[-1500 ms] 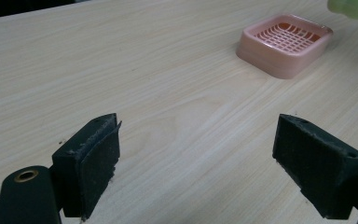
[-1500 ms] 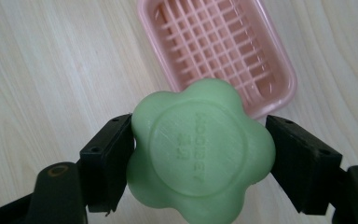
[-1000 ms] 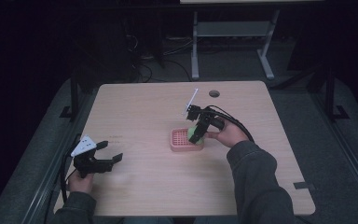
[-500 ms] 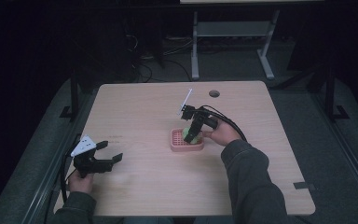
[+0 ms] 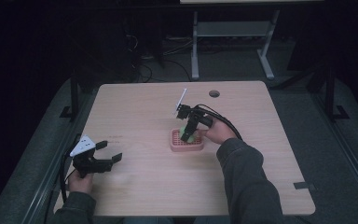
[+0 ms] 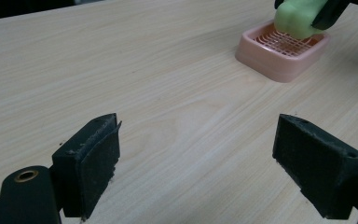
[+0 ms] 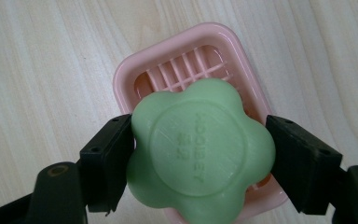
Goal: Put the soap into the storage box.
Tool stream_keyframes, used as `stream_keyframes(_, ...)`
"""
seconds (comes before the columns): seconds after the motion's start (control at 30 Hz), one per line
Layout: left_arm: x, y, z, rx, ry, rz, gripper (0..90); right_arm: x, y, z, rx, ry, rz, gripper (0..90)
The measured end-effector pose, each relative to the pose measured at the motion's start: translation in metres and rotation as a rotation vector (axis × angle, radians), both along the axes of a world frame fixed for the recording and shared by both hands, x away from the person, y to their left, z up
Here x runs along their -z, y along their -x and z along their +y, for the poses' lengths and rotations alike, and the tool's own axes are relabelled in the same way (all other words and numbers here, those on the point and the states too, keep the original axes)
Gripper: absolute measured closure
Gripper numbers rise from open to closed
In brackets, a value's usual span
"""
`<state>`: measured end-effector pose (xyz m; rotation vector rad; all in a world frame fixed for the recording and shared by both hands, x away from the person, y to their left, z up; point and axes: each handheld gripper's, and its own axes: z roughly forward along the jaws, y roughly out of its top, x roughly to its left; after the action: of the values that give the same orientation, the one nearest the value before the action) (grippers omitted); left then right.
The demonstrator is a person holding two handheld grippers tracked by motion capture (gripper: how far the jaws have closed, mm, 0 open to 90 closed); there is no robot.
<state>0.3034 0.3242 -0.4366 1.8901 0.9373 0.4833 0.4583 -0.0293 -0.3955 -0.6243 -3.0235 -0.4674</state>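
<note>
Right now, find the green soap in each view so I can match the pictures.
High view: the green soap is right of the table's centre, in the right gripper, over the pink soap dish.
Left gripper view: top right corner, above the dish.
Right gripper view: centre, clamped between both jaws.
Shared landmark: the pink soap dish.
</note>
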Motion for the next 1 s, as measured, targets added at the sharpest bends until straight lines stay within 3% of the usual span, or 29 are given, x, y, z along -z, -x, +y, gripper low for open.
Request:
stream_keyframes(0.43, 0.0, 0.0, 0.001, -0.002, 0.001, 0.003, 14.4, 0.012, -0.003, 0.002, 0.006, 0.015, 0.012, 26.0)
stream_keyframes(1.0, 0.0, 0.0, 0.001, -0.004, 0.005, 0.006, 14.4, 0.02, -0.001, 0.004, 0.0, 0.027, -0.023, 25.8)
